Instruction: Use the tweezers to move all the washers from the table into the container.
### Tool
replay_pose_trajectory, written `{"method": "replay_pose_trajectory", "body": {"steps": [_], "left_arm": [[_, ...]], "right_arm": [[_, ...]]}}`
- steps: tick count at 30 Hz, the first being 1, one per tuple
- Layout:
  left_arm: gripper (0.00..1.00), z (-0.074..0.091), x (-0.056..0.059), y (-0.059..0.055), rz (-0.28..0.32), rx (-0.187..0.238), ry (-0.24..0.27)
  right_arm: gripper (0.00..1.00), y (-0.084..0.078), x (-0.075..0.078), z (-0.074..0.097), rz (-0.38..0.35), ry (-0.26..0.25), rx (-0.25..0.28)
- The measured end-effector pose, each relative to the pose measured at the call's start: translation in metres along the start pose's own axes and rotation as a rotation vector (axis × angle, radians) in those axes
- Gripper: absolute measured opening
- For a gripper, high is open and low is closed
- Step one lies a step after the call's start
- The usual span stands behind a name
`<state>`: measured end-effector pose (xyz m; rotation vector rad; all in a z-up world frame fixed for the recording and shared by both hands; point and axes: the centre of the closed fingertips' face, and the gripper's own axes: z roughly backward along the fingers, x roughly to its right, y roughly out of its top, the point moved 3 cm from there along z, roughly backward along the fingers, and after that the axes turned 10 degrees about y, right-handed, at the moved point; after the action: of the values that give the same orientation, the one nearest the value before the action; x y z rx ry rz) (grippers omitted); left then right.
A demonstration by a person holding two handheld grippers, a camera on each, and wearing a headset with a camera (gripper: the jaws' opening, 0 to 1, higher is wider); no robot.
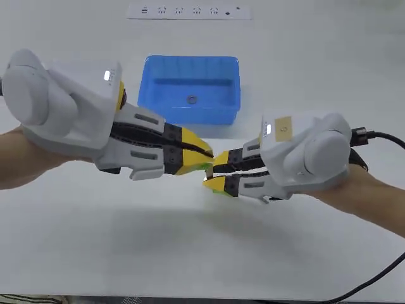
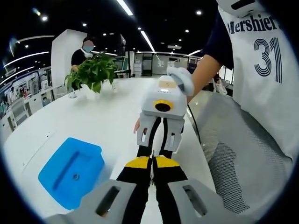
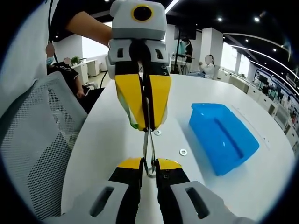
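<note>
Left gripper (image 1: pixel 207 158) and right gripper (image 1: pixel 216 171) meet tip to tip mid-counter (image 1: pixel 190 247), both sets of jaws pinched on the tweezers (image 3: pixel 148 149), one at each end. A washer (image 3: pixel 183 151) and a second washer (image 3: pixel 158 132) lie on the counter between the grippers and the container (image 1: pixel 190 114) near the far edge; a third washer (image 1: pixel 191 99) is inside. Risk: if either lets go before the other's grip is square, the thin tweezers likely pivot or drop.

I'm in a big open-plan office. There's a long white tabletop (image 1: pixel 190 247) under me, a grey mesh office chair (image 3: pixel 42 140) beside it and a power strip (image 1: pixel 188 11) at its far edge. Strip lights (image 2: pixel 125 6) and small spots run across a dark ceiling. A potted plant (image 2: pixel 93 72) sits further along, and people (image 3: pixel 205 70) sit deeper in the room.
</note>
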<state>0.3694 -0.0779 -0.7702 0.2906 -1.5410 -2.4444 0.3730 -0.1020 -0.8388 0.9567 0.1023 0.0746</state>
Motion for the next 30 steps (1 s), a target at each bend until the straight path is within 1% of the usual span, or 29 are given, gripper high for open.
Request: {"method": "replay_pose_trajectory", "body": {"steps": [7, 18, 22, 23, 26, 30], "left_arm": [[0.06, 0.0012, 0.001, 0.0001, 0.004, -0.007, -0.004], [0.06, 0.0006, 0.0041, 0.0009, 0.009, -0.007, -0.011], [0.06, -0.0006, 0.0055, -0.0016, 0.008, -0.019, -0.017], [0.06, -0.0006, 0.0063, -0.0009, 0.014, -0.015, -0.021], [0.06, -0.0002, 0.0071, -0.0012, 0.017, -0.019, -0.022], [0.06, 0.0005, 0.0054, -0.0017, 0.023, -0.023, -0.017]], "right_arm": [[0.12, 0.001, -0.0027, -0.001, -0.005, 0.008, 0.0], [0.12, 0.0004, -0.0059, 0.0009, -0.006, -0.001, -0.002], [0.12, -0.0025, -0.0071, -0.0002, -0.012, 0.004, -0.009], [0.12, -0.0021, -0.0076, -0.0001, -0.015, 0.003, -0.004], [0.12, -0.0021, -0.008, 0.0001, -0.016, 0.003, -0.003], [0.12, -0.0019, -0.0073, -0.0006, -0.018, 0.002, -0.003]]}}
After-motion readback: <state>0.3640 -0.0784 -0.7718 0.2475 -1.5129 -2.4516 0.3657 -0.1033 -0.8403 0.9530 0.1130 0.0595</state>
